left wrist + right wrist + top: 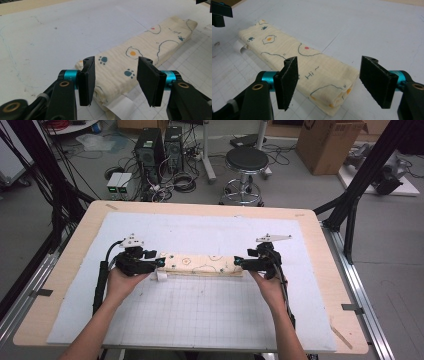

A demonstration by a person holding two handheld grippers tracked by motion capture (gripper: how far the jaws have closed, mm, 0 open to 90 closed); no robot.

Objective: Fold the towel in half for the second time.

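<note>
Lying folded cloth [202, 265] on mat [200, 230], tongs apart.

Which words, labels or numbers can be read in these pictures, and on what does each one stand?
"Hi~": drawn in dark blue on the folded cream cloth, near its end at the right tool.
White tag at the cloth's other end: no print can be made out.
Nothing else is readable; the boxes and devices on the floor are too small.
</note>
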